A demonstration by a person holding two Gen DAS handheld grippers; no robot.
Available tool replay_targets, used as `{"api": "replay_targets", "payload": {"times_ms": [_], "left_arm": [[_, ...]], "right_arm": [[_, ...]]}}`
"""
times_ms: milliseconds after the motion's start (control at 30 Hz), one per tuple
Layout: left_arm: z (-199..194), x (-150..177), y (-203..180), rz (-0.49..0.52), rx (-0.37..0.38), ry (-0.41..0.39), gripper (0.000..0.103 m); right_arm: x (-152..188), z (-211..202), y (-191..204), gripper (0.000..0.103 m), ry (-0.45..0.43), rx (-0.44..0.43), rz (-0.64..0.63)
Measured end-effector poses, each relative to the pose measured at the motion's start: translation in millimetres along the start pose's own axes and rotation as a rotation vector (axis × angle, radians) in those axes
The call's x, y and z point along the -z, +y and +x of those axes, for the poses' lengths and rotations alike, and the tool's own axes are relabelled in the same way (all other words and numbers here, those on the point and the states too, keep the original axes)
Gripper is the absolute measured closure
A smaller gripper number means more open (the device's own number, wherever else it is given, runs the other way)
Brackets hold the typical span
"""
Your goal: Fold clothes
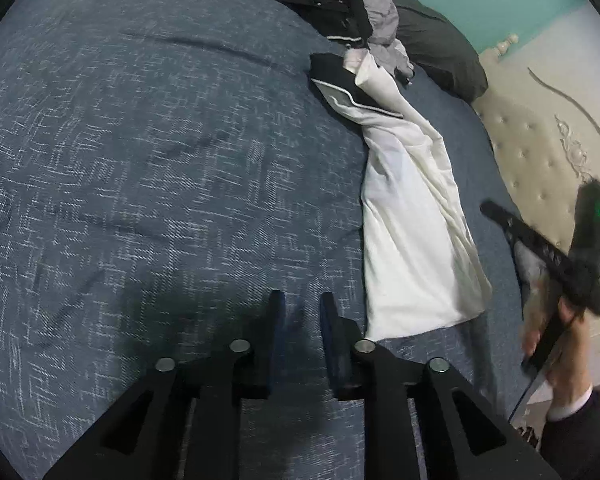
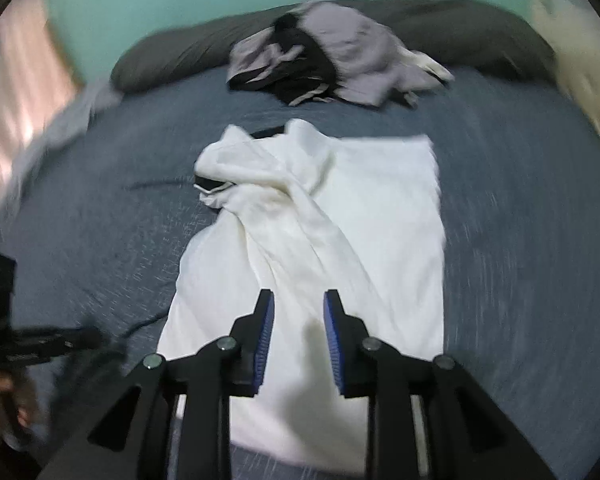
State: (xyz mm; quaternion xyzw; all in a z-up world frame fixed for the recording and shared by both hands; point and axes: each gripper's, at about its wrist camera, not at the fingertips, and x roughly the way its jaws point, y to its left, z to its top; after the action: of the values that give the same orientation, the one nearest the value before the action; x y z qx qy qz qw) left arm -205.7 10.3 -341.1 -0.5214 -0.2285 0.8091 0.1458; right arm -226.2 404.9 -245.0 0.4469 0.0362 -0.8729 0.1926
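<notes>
Both the left gripper (image 1: 299,316) and right gripper (image 2: 299,316) are released, grasping nothing. The white shirt (image 2: 340,216) lies rumpled on the bed (image 1: 140,160). Best to pinch its near hem corners and pull it flat before folding.

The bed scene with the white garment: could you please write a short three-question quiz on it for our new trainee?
1. True or false: the right gripper is clamped shut on the white garment.
2. Multiple choice: the pile of unfolded clothes lies (A) against the dark pillows, (B) on the floor, (C) under the white garment.
3. Fill in: the left gripper is over bare ____ bedspread, beside the garment.

Key: 1 false, its jaws stand open above the garment. 2 A. 3 blue.
</notes>
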Motion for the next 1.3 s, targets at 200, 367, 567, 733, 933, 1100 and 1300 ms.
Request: {"api": "replay_targets", "payload": {"times_ms": [200,367,567,733,933,1100,1300], "left_arm": [[-3.3,-4.1,18.2,-0.005,0.007,-0.002,0.079],[-4.1,-8.6,30.0,-0.027,0.012,0.000,0.079],[-3.1,-11.0,26.7,-0.024,0.025,0.006,0.078],[0.8,-10.2,22.5,-0.013,0.028,0.014,0.078],[2.1,-10.5,21.4,-0.001,0.004,0.012,0.078],[1.5,-11.2,16.4,0.046,-0.082,0.003,0.078],[2.2,-10.1,11.2,0.094,-0.138,-0.004,0.077]], "right_arm": [[-45.0,31.4,34.2,0.050,0.033,0.028,-0.202],[-61.6,59.0,52.7,0.050,0.066,0.070,-0.342],[-66.8,86.0,65.1,0.050,0.105,0.100,-0.456],[-65.1,97.4,75.4,0.050,0.114,0.118,-0.512],[-67.6,108.0,76.8,0.050,0.117,0.148,-0.547],[-67.2,111.7,75.3,0.074,0.118,0.159,-0.563],[-70.8,110.8,65.9,0.096,0.108,0.149,-0.543]]}}
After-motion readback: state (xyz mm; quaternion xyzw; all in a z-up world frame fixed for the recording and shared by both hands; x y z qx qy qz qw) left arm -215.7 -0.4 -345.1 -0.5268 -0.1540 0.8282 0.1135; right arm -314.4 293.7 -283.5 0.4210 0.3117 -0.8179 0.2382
